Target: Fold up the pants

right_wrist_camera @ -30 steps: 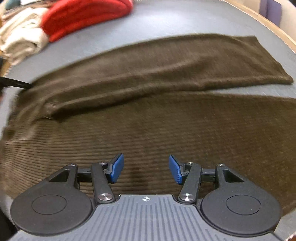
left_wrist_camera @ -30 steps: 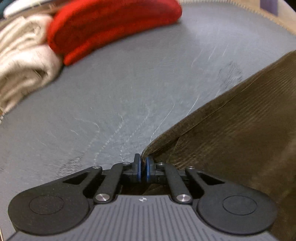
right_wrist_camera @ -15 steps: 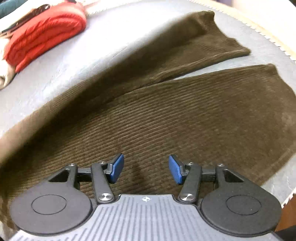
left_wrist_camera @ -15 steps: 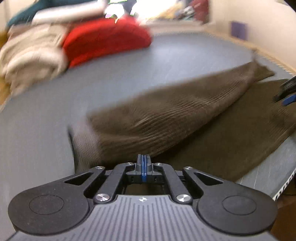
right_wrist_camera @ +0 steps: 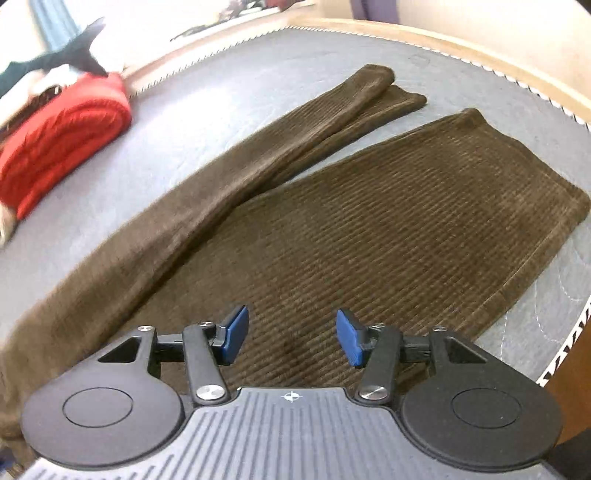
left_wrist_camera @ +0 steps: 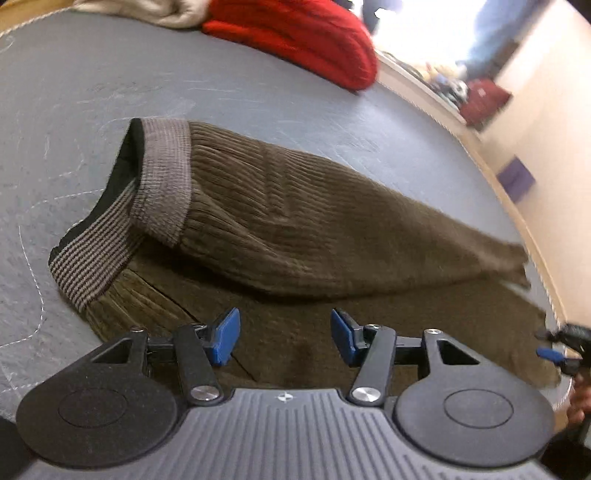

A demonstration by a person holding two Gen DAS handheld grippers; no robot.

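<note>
Brown corduroy pants (left_wrist_camera: 280, 218) lie on the grey table (left_wrist_camera: 110, 81), their striped grey waistband (left_wrist_camera: 162, 177) at the left end and gaping. One side is folded over lengthwise onto the other. My left gripper (left_wrist_camera: 284, 338) hovers over the near waist part; its jaws are opening and nothing is between them. In the right wrist view the pants (right_wrist_camera: 388, 214) stretch away, the far leg (right_wrist_camera: 295, 122) narrow and doubled, the near leg flat and wide. My right gripper (right_wrist_camera: 291, 338) hangs above the near leg, jaws closing, nothing between the pads. It also shows at the right edge as the right gripper (left_wrist_camera: 557, 350).
A folded red garment (left_wrist_camera: 295, 33) and a cream one (left_wrist_camera: 162, 11) are piled at the back of the table. The red garment (right_wrist_camera: 59, 144) sits far left in the right wrist view. The table's stitched edge (right_wrist_camera: 569, 350) runs close on the right; a wall lies beyond.
My left gripper carried the waist corner across, folding one side over the other, then let go and opened. My right gripper slid toward the leg ends and narrowed slightly.
</note>
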